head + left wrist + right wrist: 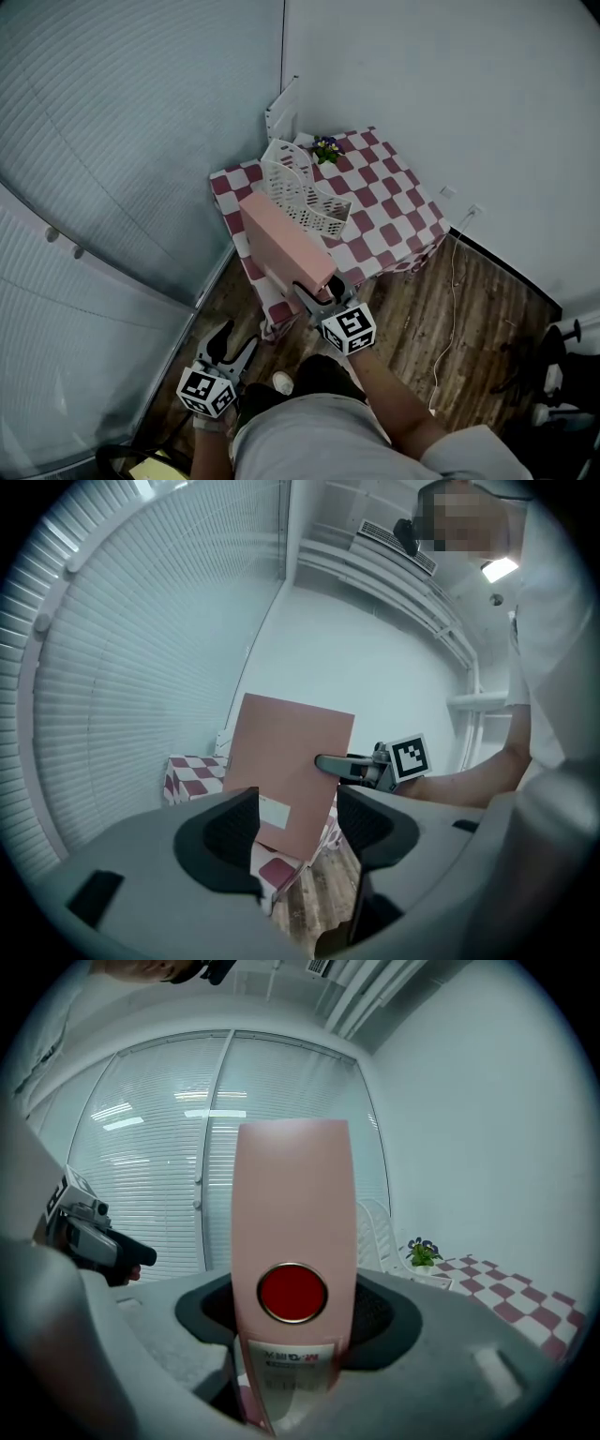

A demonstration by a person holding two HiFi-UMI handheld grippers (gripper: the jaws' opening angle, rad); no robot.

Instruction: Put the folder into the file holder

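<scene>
A pink box folder (286, 246) stands on its edge in the air over the near side of the checked table (394, 202). My right gripper (323, 295) is shut on its near end. In the right gripper view the folder's spine (292, 1241), with a red disc and a label, fills the gap between the jaws. The white mesh file holder (298, 192) stands on the table just beyond the folder. My left gripper (230, 339) hangs lower and to the left, open and empty. From it I see the folder's broad side (291, 761) with the right gripper (337, 764) clamped on its edge.
A small potted plant (326, 148) sits at the table's far side by the wall. A glass wall with blinds (112, 169) runs along the left. A white cable (450, 281) trails over the wooden floor at the right. The person's shoe (281, 382) is below.
</scene>
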